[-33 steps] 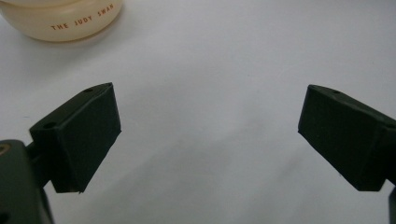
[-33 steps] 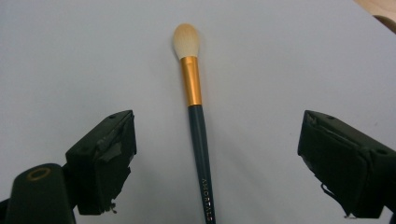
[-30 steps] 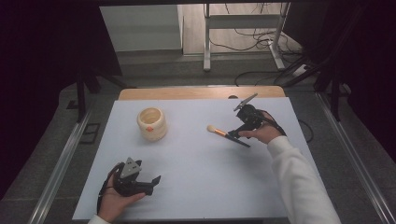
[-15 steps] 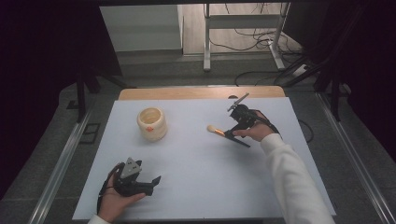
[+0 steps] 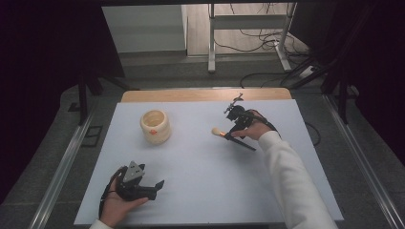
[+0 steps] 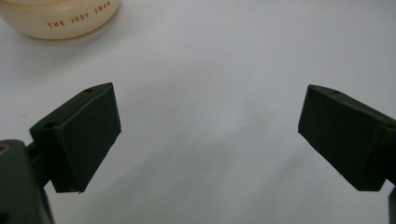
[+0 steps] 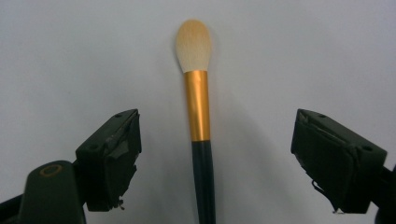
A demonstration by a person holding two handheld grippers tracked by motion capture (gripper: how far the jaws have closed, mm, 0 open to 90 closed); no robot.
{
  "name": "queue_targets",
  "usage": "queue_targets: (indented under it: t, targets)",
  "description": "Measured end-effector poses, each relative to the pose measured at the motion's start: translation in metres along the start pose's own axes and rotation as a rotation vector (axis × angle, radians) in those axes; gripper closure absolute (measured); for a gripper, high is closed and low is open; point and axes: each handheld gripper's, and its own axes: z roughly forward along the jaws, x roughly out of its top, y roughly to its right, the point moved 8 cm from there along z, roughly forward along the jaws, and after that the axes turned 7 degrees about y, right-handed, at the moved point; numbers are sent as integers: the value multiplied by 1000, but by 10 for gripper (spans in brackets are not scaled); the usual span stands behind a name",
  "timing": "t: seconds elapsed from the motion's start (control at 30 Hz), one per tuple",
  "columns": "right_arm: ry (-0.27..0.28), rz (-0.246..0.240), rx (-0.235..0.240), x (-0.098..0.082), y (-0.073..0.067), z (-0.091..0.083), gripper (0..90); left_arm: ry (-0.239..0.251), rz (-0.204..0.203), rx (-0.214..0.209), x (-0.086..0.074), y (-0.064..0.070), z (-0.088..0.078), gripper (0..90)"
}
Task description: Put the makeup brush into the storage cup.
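Straddling the makeup brush (image 7: 198, 116) near the table's (image 5: 191, 157) right edge, the right gripper's (image 7: 215, 158) spread jaws have just been closing, not touching it; the left gripper's (image 6: 210, 135) jaws stand spread too.

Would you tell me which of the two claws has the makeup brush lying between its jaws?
The right claw: the makeup brush lies between its open jaws, untouched. The left claw has bare table between its jaws.

Makeup brush (image 7: 198, 109): pale cream bristle head, gold ferrule, dark handle. Lies flat on the white table (image 5: 200, 186), right of centre, bristles pointing left.
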Motion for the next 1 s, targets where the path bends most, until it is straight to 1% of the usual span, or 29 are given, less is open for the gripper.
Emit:
queue_targets:
  t: [0.2, 0.27, 0.33, 0.4, 0.47, 0.53, 0.57, 0.63, 0.77, 0.87, 0.93, 1.0]
  targets:
    - [-29, -6, 1, 2, 1, 8, 182, 0, 0, -1, 0, 0, 0, 66]
    - [-31, -6, 0, 2, 2, 9, 187, -2, 1, -2, 0, 0, 1, 66]
    - [-37, -5, 4, 5, 0, 14, 214, -2, 2, -4, 0, 0, 1, 66]
    - [-42, -13, 5, 5, 0, 15, 222, -3, 3, -3, 0, 0, 1, 66]
    - [-61, -18, 10, 7, -2, 21, 269, -1, 0, -3, 0, 0, 1, 66]
    - [-69, -21, 17, 8, -3, 23, 286, 0, -1, -3, -1, -1, 1, 66]
    - [-69, -21, 17, 8, -3, 23, 286, -1, -1, -3, -1, -1, 1, 66]
    - [-80, -27, 12, 9, -4, 26, 314, -1, 0, -4, -1, -1, 0, 66]
    - [-91, -37, 23, 7, -6, 28, 374, 0, 0, -4, -1, -1, 0, 66]
    - [-113, -44, 19, 5, -7, 30, 424, 0, 0, -5, 0, -1, 1, 66]
    - [-120, -45, 27, 4, -8, 30, 463, -1, 1, -4, -1, -1, 1, 66]
    - [-125, -45, 29, 4, -8, 31, 478, -2, 2, -4, -1, -1, 1, 66]
